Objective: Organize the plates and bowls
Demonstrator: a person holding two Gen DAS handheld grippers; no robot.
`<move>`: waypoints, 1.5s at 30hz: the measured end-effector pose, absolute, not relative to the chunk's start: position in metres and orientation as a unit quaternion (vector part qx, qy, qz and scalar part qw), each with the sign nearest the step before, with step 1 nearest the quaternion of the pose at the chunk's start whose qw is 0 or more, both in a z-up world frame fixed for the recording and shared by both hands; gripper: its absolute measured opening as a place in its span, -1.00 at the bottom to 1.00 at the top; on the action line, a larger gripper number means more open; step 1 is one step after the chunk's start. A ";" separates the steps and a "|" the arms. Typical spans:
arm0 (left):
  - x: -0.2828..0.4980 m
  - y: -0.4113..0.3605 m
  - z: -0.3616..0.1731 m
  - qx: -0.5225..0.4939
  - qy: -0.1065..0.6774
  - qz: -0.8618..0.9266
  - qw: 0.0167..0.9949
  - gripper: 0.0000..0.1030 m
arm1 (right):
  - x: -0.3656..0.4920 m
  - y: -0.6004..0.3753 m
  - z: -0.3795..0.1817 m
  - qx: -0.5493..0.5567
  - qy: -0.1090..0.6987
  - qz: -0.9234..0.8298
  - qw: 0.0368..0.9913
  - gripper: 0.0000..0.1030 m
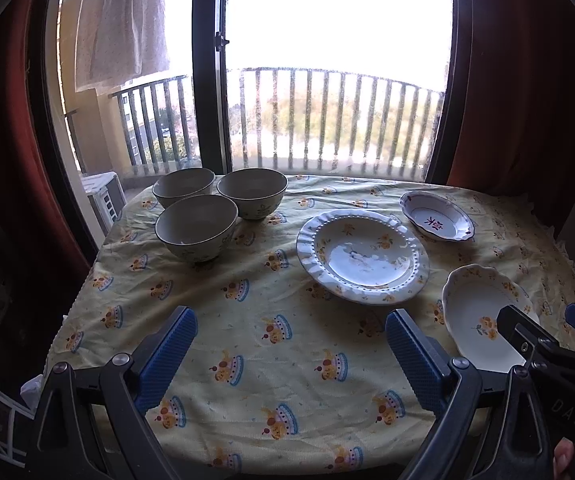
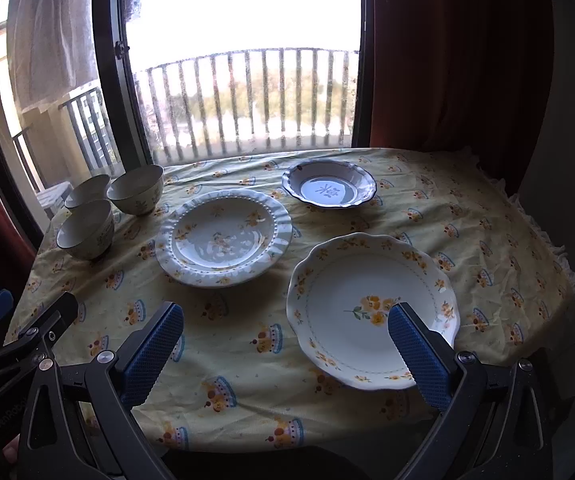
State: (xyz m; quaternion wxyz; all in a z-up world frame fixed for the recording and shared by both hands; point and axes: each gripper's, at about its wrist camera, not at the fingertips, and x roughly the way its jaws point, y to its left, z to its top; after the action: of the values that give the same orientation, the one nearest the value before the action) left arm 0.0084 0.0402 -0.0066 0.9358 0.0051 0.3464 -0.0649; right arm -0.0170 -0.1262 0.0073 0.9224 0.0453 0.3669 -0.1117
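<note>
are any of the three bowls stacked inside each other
No, the three bowls stand separately in a cluster on the tablecloth, each showing its own open rim.

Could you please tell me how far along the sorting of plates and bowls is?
Nothing looks stacked yet. Three bowls stand grouped but separate by the window. In hand: nothing; the left tool and right tool are open and empty. Left: the beaded plate, flowered plate and blue-rimmed dish lie apart.

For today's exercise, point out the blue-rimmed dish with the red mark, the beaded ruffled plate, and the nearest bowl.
Blue-rimmed scalloped dish with red mark (image 1: 437, 217): left wrist view, inner base.
White beaded, ruffled-rim floral plate (image 2: 223, 237): right wrist view, centre well.
Nearest cream dark-rimmed bowl (image 1: 196, 226): left wrist view, interior.
</note>
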 end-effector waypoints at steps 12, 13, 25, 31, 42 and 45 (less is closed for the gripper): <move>0.010 0.039 -0.005 0.006 0.346 -0.066 0.936 0.87 | -0.017 -0.127 0.008 0.046 0.367 -0.112 0.922 1.00; 0.010 0.039 -0.005 0.006 0.345 -0.065 0.936 0.87 | -0.017 -0.128 0.007 0.046 0.367 -0.112 0.922 1.00; 0.017 0.038 -0.009 0.011 0.352 -0.068 0.933 0.87 | -0.015 -0.129 0.008 0.048 0.371 -0.113 0.921 1.00; 0.023 0.036 -0.012 0.021 0.357 -0.071 0.931 0.87 | -0.010 -0.130 0.004 0.047 0.376 -0.117 0.918 1.00; 0.034 0.030 0.016 0.035 0.362 -0.070 0.929 0.88 | 0.001 -0.134 0.027 0.053 0.363 -0.124 0.922 1.00; 0.037 0.031 0.026 0.030 0.367 -0.074 0.927 0.89 | 0.005 -0.136 0.037 0.056 0.365 -0.124 0.921 1.00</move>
State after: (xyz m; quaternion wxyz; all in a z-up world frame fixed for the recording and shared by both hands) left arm 0.0369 0.0312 0.0264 0.9267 0.0295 0.3673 -0.0737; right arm 0.0049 -0.1362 0.0368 0.9210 0.0563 0.3651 -0.1238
